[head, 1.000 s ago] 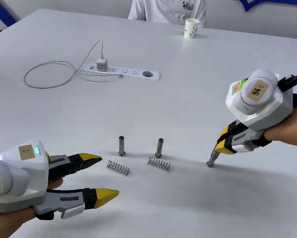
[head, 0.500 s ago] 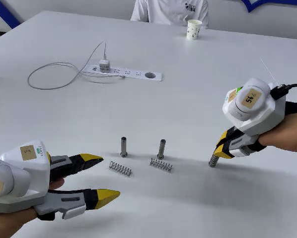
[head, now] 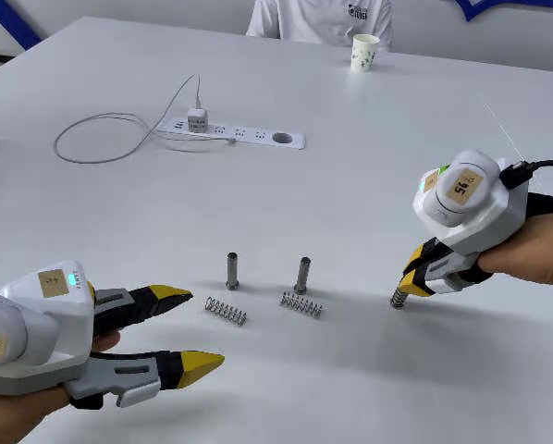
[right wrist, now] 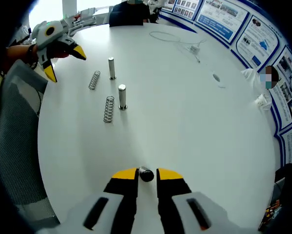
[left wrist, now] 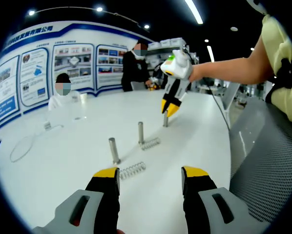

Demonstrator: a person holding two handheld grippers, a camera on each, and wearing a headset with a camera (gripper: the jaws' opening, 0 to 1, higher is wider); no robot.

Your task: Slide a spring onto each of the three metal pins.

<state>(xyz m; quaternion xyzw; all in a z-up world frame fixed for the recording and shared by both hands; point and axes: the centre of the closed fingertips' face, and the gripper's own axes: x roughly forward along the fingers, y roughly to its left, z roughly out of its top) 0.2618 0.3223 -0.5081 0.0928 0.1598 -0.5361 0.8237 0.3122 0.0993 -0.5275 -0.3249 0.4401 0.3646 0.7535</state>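
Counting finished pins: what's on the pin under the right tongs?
A coiled metal spring rings the grey metal pin; the yellow-tipped right tongs hide its upper coils.

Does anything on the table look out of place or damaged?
Nothing stands out. The left pin and middle pin stand upright, with the left spring and middle spring lying beside them; the third pin, at the right claw, carries the third spring.
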